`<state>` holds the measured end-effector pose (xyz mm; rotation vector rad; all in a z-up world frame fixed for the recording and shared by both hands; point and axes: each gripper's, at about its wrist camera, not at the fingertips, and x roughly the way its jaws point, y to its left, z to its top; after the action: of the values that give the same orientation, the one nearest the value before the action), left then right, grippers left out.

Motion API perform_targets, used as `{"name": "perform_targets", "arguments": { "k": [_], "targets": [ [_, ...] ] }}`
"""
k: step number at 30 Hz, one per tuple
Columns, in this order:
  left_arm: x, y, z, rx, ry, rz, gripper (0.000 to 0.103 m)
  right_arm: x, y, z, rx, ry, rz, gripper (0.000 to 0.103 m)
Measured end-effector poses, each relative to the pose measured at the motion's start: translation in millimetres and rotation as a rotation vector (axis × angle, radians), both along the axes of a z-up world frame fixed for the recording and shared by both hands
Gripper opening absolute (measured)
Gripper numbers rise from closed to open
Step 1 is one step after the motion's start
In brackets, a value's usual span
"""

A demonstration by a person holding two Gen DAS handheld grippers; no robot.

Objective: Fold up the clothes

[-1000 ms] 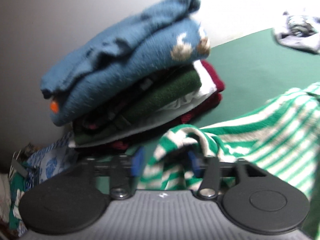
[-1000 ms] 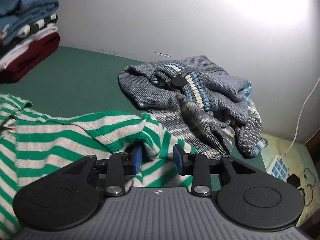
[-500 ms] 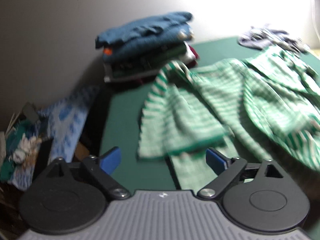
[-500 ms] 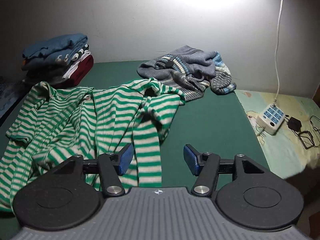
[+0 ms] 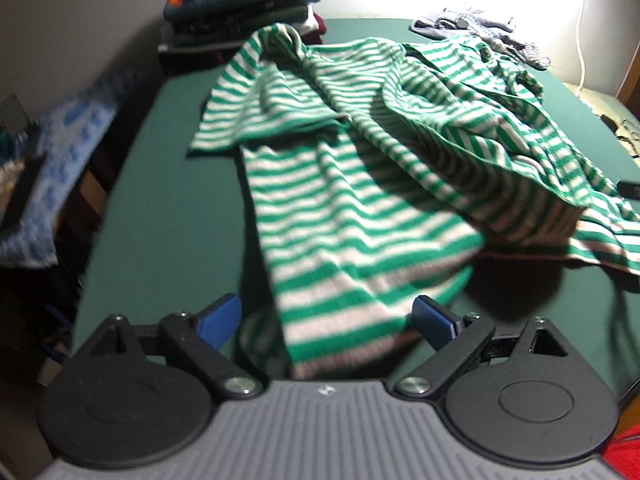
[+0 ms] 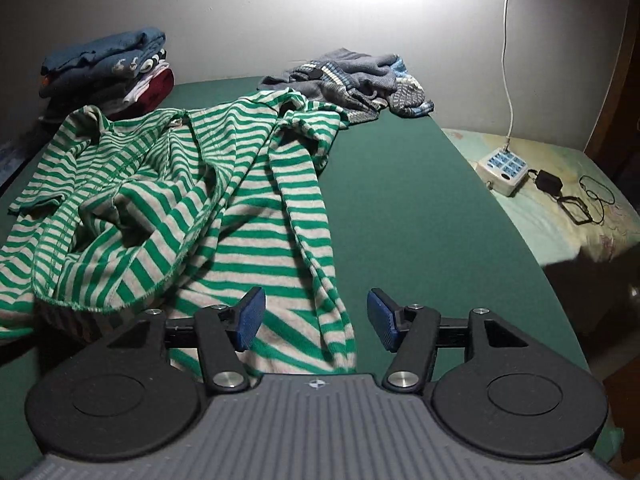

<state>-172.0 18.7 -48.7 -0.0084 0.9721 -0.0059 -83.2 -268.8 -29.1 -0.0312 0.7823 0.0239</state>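
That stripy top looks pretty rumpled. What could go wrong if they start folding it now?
The striped top lies bunched, one side flopped over itself, so a fold now would probably trap creases. Its far edge touches the grey sweater, which might get dragged along. Both the left gripper and the right gripper are open, the right still opening, holding nothing.

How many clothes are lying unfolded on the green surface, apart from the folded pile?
2: the green striped shirt spread across the middle in front of both open grippers, and the grey knitted sweater crumpled at the far edge by the wall. The shirt may hide more.
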Motion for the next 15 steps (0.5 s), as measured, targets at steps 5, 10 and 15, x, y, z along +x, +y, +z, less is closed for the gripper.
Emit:
{"name": "perform_targets", "arguments": {
  "k": [5, 10, 15],
  "targets": [
    [-10, 6, -6, -0.052, 0.023, -0.005, 0.091, -13, -8, -12, 0.065, 0.067, -0.051, 0.059],
    [-14, 6, -12, -0.074, 0.008, -0.054, 0.089, -30, -7, -24, 0.091, 0.105, -0.077, 0.059],
    [-15, 3, -19, -0.058, -0.028, -0.108, 0.086, -39, -3, -32, 0.116, 0.091, -0.074, 0.056]
  ]
}}
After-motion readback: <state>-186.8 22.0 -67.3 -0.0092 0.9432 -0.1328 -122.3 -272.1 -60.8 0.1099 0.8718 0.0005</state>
